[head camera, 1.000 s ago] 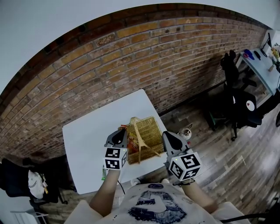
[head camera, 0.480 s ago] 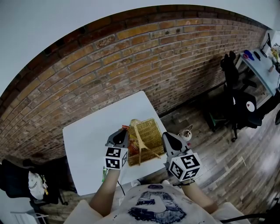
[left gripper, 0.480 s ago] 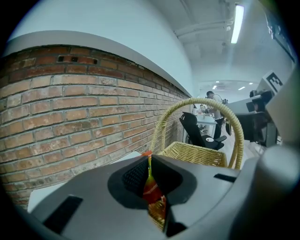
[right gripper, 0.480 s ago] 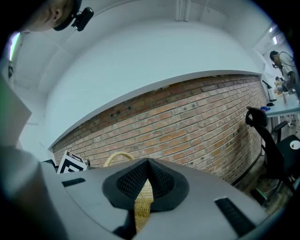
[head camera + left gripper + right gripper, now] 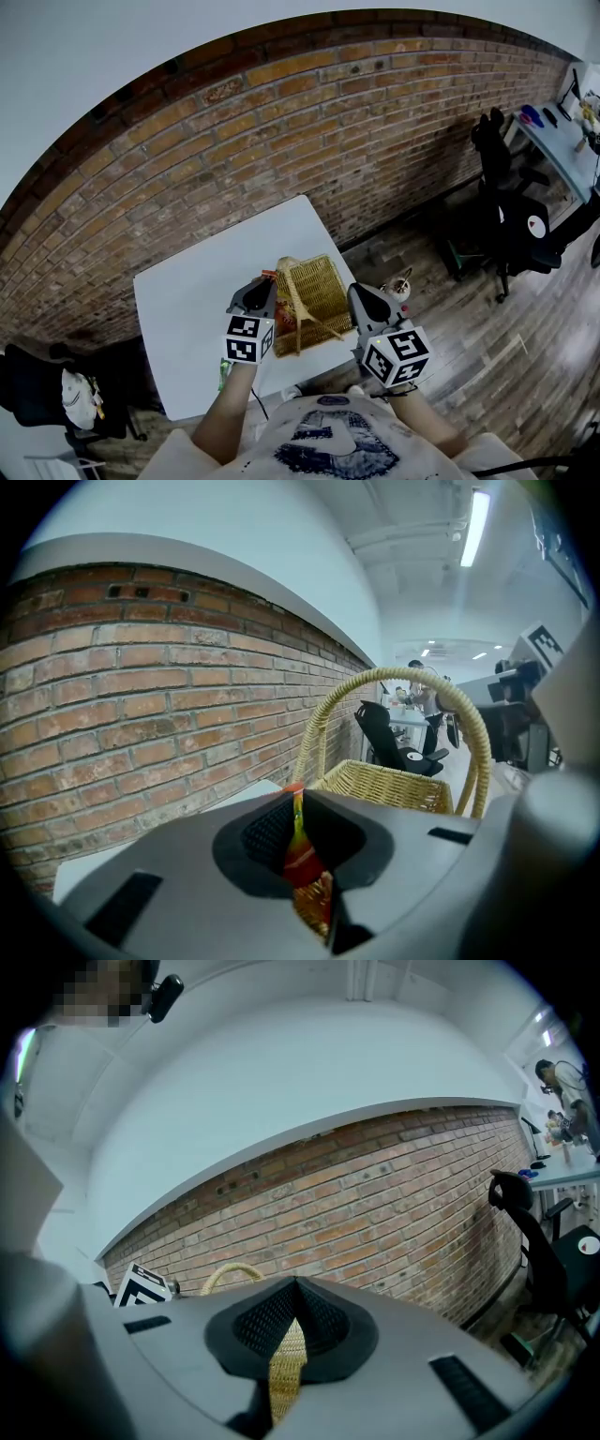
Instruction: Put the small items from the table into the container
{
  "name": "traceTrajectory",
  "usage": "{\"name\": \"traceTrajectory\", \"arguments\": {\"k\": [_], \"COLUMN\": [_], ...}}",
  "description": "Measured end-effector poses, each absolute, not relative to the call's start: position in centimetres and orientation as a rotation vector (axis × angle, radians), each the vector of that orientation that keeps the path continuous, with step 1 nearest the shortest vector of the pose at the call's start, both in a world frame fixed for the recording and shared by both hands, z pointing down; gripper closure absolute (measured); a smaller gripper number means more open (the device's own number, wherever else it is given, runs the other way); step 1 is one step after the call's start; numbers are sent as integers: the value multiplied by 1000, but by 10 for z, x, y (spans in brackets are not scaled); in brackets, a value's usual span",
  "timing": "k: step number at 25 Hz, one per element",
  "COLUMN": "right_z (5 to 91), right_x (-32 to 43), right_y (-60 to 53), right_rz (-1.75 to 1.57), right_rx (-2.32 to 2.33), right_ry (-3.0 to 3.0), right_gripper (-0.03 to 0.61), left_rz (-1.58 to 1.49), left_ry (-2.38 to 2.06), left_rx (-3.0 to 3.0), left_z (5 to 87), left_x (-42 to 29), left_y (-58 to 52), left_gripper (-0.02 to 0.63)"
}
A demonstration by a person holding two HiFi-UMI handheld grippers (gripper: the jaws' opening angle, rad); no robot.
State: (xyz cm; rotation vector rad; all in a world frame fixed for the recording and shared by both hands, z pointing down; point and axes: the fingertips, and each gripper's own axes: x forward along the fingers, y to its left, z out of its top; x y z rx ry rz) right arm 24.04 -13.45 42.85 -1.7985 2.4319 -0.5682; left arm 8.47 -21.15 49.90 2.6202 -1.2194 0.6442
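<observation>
A wicker basket (image 5: 323, 281) with a hoop handle (image 5: 394, 681) stands on the white table (image 5: 192, 286), near its right front corner. My left gripper (image 5: 262, 285) sits at the basket's left side, shut on a thin red and yellow packet (image 5: 298, 851) that stands edge-on between the pads. The basket (image 5: 384, 787) lies just beyond that packet. My right gripper (image 5: 355, 292) is at the basket's right side, shut on a strip of its wicker rim (image 5: 285, 1365). The handle (image 5: 228, 1274) and the left gripper's marker cube (image 5: 141, 1284) show past the right jaws.
A brick wall (image 5: 281, 141) runs behind the table. A small green thing (image 5: 222, 375) lies at the table's front edge. On the wooden floor to the right are a small pale object (image 5: 399, 283) and black office chairs (image 5: 511, 220). A desk (image 5: 562, 141) stands far right.
</observation>
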Motion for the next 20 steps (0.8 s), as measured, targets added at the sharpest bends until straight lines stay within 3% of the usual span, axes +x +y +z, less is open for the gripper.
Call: {"name": "traceTrajectory", "arguments": {"k": [20], "right_z": [428], "right_x": [237], "right_y": [-134], "right_rz": [-565], "right_rx": [-1735], "right_ry": [2480], "right_gripper": [558], "left_rz": [614], "left_ry": [-1287], "left_rx": [2594], "left_z": [493], "left_x": [78], "left_y": [-205], "left_gripper": [515]}}
